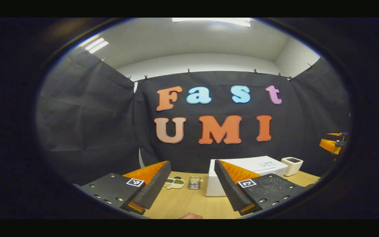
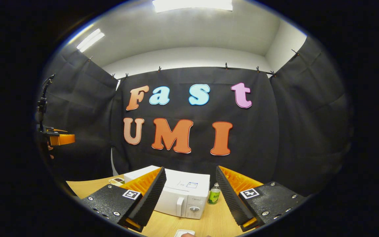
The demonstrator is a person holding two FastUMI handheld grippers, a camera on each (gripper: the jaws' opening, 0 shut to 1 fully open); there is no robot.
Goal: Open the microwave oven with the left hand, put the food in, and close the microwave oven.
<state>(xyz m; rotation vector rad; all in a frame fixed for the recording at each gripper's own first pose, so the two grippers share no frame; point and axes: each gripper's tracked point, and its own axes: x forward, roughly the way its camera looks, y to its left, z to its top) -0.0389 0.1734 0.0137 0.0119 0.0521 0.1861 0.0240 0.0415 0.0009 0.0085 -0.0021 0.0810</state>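
Hovering above the counter (image 1: pixel 183 204), the left claw (image 1: pixel 192 184) stands released, its jaws spread wide with nothing between them but wood. Just past its right finger, at about 1 o'clock in the left gripper view, sits the white microwave oven (image 1: pixel 252 168), well apart from the fingertips. At 11 to 12 o'clock, farther back on the counter, lie a small food tray (image 1: pixel 174 183) and a clear glass jar (image 1: pixel 194 183).

The right claw (image 2: pixel 191 194) is likewise released and empty. In the right gripper view the microwave oven (image 2: pixel 183 194) shows between its fingers at 12 o'clock, door shut, its upright handle (image 2: pixel 179 206) and round knob (image 2: pixel 194 209) on the face turned toward the claws. A green bottle (image 2: pixel 214 196) stands just beside the oven at 1 o'clock.

The handle's long axis runs vertical, so I judge the left claw must swing toward 1 o'clock and take the handle from the side. Neither claw looks clearly nearer the oven.
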